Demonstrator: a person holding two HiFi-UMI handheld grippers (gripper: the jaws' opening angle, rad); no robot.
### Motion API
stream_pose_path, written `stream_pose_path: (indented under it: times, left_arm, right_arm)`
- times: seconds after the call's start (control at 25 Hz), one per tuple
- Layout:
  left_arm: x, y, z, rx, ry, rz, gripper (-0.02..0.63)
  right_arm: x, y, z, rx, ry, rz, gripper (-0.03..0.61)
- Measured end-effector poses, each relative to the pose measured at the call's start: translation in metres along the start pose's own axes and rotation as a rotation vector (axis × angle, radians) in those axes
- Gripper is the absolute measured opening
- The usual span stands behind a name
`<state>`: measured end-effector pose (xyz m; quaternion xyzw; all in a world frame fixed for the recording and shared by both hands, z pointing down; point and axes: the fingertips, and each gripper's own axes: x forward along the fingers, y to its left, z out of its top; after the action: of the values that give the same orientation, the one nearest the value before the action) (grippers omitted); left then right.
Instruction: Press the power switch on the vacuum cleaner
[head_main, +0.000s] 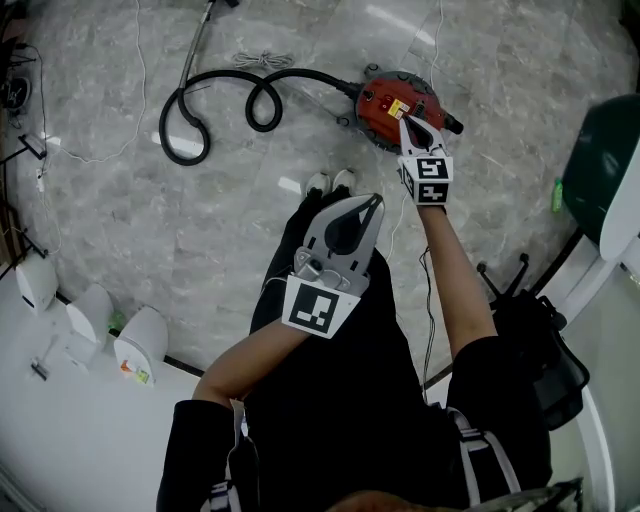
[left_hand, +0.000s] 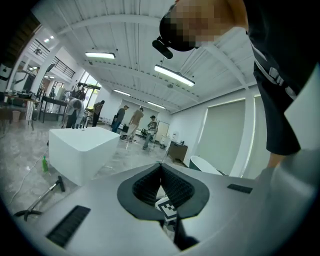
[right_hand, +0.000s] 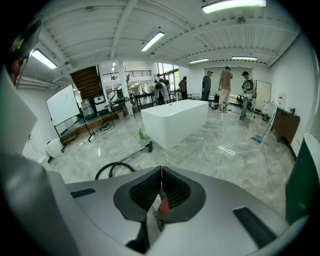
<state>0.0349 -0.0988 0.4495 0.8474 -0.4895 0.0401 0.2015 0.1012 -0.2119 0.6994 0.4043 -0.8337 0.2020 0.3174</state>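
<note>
Closest, the left hand-held gripper (head_main: 374, 202) hangs closed and empty above the person's legs. At one o'clock, the right hand-held gripper (head_main: 403, 121), jaws together, reaches the red vacuum cleaner (head_main: 380, 100) on the floor (head_main: 120, 220).

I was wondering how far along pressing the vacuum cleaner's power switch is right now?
Done: the right gripper, jaws shut, is at the top of the red vacuum cleaner. In hand: the press itself; whether the switch has gone in cannot be told. Left: confirming it and lifting away. The left gripper, shut and empty, hangs idle by the legs.
</note>
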Motion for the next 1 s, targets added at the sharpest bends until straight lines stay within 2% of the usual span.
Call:
stream_pose_path:
  times: [0.24, 0.36, 0.6, 1.0]
  left_arm:
    - [0.008, 0.011, -0.022, -0.022, 0.038, 0.013, 0.018]
    - [0.006, 0.017, -0.04, -0.013, 0.063, 0.014, 0.018]
    - [0.013, 0.026, -0.05, -0.065, 0.042, 0.071, 0.018]
    - [0.003, 0.051, -0.071, -0.107, 0.053, 0.126, 0.018]
  right_arm:
    - [0.041, -0.028, -0.028, -0.019, 0.077, -0.015, 0.02]
    - [0.058, -0.027, -0.048, -0.029, 0.118, -0.014, 0.02]
    - [0.094, -0.031, -0.074, -0.123, 0.164, 0.008, 0.02]
    - [0.13, -0.036, -0.113, -0.136, 0.253, 0.012, 0.02]
